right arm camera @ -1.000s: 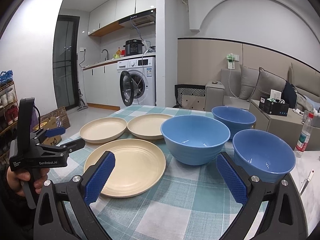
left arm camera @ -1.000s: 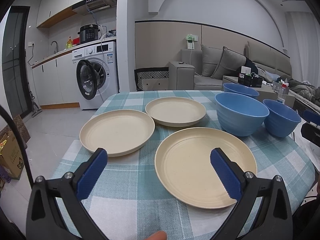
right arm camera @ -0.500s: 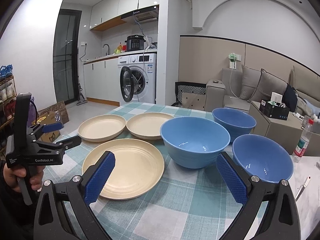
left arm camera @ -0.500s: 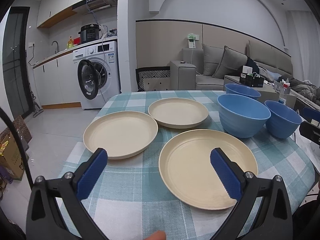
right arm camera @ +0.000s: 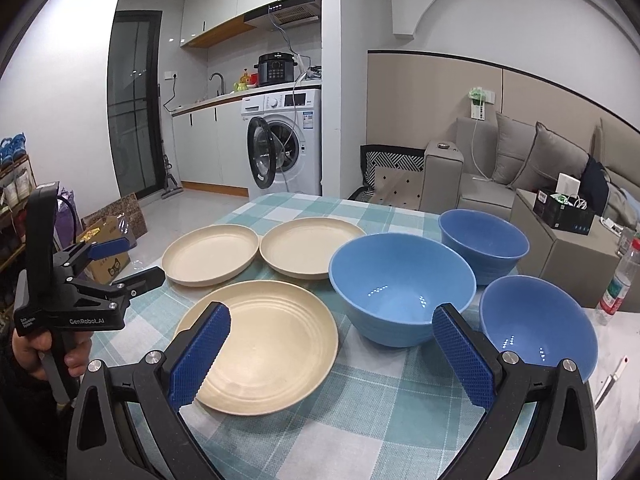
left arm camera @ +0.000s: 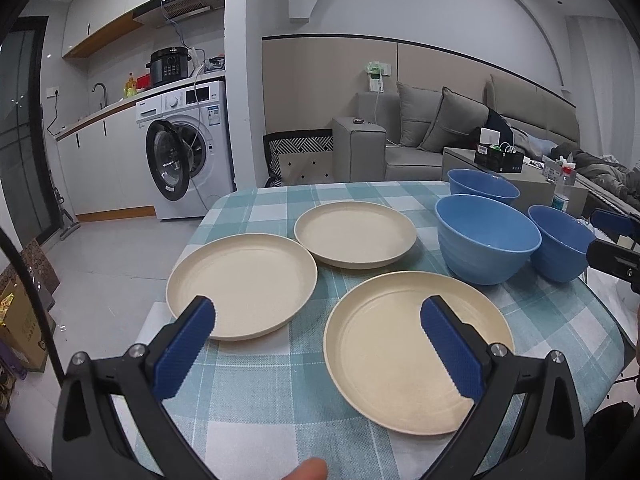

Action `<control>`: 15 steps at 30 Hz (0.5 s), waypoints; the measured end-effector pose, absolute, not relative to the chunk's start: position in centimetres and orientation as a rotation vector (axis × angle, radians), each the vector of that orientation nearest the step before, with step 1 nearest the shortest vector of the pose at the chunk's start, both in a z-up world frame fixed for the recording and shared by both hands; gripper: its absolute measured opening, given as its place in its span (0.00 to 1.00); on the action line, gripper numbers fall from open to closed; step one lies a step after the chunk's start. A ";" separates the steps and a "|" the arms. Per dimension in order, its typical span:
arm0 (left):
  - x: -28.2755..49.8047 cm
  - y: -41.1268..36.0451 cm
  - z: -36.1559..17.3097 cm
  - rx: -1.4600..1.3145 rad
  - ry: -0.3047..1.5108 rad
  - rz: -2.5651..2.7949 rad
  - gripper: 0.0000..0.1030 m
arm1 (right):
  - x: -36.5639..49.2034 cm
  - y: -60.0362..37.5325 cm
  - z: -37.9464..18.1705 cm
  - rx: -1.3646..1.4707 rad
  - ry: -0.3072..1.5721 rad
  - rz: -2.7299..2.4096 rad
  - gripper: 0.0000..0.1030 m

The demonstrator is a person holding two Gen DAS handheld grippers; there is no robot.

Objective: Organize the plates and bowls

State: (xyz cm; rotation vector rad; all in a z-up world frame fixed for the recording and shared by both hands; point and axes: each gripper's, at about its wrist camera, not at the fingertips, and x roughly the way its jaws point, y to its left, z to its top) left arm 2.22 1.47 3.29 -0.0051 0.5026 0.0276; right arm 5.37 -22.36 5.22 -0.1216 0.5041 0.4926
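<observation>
So nothing is getting held yet, both tools are just hanging over the checked tablecloth (left arm camera: 256,392) with their blue pads spread wide and nothing between them. The left gripper (left arm camera: 316,344) is sitting at the bottom of its own frame, and the thing that matters is that the nearest cream plate (left arm camera: 416,352) is lying right ahead of it and a bit to the right, its rim already showing behind the right-hand pad. The second plate (left arm camera: 242,284) is showing up center-left, just past the left pad, and the third plate (left arm camera: 355,236) is sitting further up, mid-frame. In the right wrist view the right gripper (right arm camera: 332,352) is pointing more at the blue stuff: the big bowl (right arm camera: 402,288) is dead center just above the pads, the small bowl (right arm camera: 538,324) is peeking out lower right behind the right pad, and the back bowl (right arm camera: 483,240) is sitting upper right of those. The left tool is also showing at the left edge of that frame, held in a hand (right arm camera: 48,354), well left of the plates. Plates are round so there's no long axis to line up with, it's all about coming in at a rim. My guess: left side is closer for stacking plates, right side for nesting bowls.
</observation>
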 end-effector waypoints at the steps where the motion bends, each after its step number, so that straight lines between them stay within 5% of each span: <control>1: 2.4 1.5 3.5 -0.005 0.496 0.032 1.00 | 5.6 -22.4 5.5 -0.117 0.503 0.493 1.00; 15: 5.9 5.0 5.7 -0.071 0.491 0.135 1.00 | 8.6 -22.0 10.2 -0.117 0.471 0.498 1.00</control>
